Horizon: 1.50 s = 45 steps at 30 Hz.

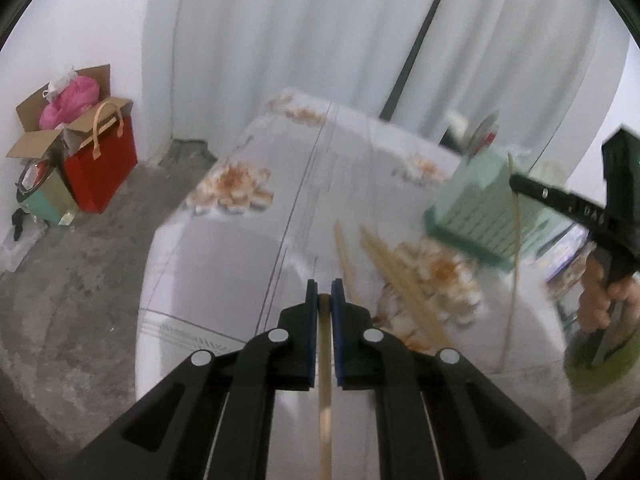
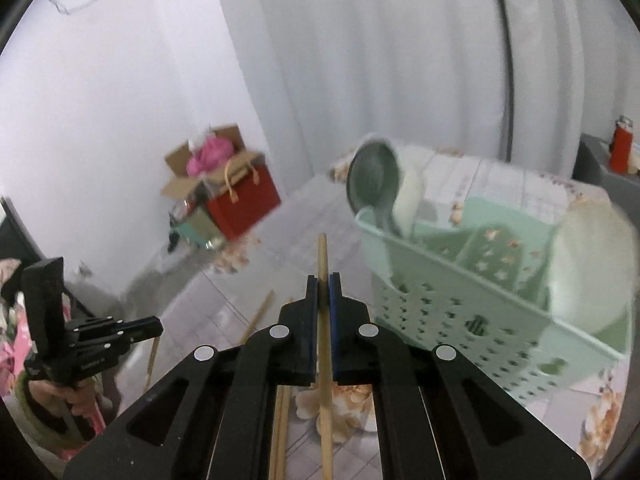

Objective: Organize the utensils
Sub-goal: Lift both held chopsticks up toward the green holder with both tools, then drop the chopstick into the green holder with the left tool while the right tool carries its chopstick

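My left gripper [image 1: 325,289] is shut on a wooden chopstick [image 1: 325,364] that runs back between its pads, above the table. My right gripper [image 2: 324,285] is shut on another wooden chopstick [image 2: 323,264] whose tip sticks out past the fingertips, just left of the mint green drying rack [image 2: 472,312]. In the left wrist view the right gripper [image 1: 520,182] holds its chopstick [image 1: 516,240] upright by the rack [image 1: 476,216]. Several loose chopsticks [image 1: 396,280] lie on the floral tablecloth [image 1: 260,240]; they also show in the right wrist view [image 2: 260,312]. The left gripper [image 2: 154,326] shows at far left.
The rack holds a grey-green bowl [image 2: 374,176], a white bowl [image 2: 588,264] and a starred utensil cup [image 2: 496,256]. A red bag [image 1: 102,164] and cardboard boxes [image 1: 52,120] stand on the concrete floor by the wall. White curtains [image 1: 320,32] hang behind the table.
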{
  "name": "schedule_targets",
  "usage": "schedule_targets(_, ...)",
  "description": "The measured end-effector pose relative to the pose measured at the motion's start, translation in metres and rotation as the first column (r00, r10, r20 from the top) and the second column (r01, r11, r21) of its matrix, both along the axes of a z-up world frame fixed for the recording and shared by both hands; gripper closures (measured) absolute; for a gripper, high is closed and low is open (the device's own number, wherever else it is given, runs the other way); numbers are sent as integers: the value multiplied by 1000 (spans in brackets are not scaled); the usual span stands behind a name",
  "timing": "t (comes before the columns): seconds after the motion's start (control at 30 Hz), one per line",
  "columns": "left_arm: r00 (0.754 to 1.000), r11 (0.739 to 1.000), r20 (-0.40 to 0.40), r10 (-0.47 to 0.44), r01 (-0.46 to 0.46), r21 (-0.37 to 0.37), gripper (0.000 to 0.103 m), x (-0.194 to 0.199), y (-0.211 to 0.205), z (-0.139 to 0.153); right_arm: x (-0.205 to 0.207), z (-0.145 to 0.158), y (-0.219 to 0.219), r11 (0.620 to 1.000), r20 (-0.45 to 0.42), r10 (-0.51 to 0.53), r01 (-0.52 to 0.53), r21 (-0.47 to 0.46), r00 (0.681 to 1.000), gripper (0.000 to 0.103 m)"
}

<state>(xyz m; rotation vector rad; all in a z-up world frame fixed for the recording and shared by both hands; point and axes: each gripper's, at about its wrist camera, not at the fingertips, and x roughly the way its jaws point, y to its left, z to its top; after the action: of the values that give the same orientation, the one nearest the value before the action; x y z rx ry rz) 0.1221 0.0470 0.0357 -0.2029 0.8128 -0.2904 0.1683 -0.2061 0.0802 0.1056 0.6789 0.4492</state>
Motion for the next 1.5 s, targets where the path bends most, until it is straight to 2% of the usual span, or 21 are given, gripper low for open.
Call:
schedule_targets(0.13, 996, 998, 84, -22, 27, -54, 97, -18, 6, 29, -20, 13, -12, 999, 46, -13, 11, 36, 999, 100)
schedule_targets(0.5, 967, 990, 241, -80, 104, -90, 97, -43, 4, 96, -45, 32, -22, 995, 143, -52, 38, 95, 988, 100)
schedule_targets(0.63, 940, 978, 317, -123, 169, -123, 98, -32, -4, 130, -50, 41, -31, 991, 180, -86, 64, 121, 980, 100)
schedule_targets(0.73, 912, 965, 379, -156, 223, -140, 98, -14, -16, 156, -56, 46, -40, 987, 202, -114, 88, 137, 973, 100)
schedule_targets(0.8, 885, 957, 432, -174, 256, -139, 98, 1, -30, 175, -59, 48, -46, 984, 213, -137, 108, 145, 967, 100)
schedule_targets(0.93, 845, 925, 498, -194, 327, -195, 98, 33, -54, 203, -65, 54, -59, 977, 224, -175, 141, 157, 959, 100)
schedule_targets(1.03, 834, 904, 522, -179, 350, -248, 98, 61, -70, 215, -69, 58, -68, 974, 231, -199, 166, 156, 952, 100)
schedule_targets(1.1, 831, 900, 531, -169, 350, -261, 98, 78, -84, 219, -69, 59, -71, 972, 231, -211, 179, 153, 950, 100)
schedule_targets(1.3, 838, 880, 524, -153, 357, -314, 98, 121, -125, 212, -68, 59, -77, 970, 230, -228, 199, 142, 946, 100)
schedule_targets(1.4, 831, 890, 536, -151, 350, -292, 98, 129, -144, 206, -67, 60, -80, 969, 228, -233, 206, 138, 945, 100)
schedule_targets(1.5, 843, 894, 512, -165, 348, -284, 98, 137, -155, 195, -68, 61, -83, 969, 228, -236, 210, 133, 945, 100)
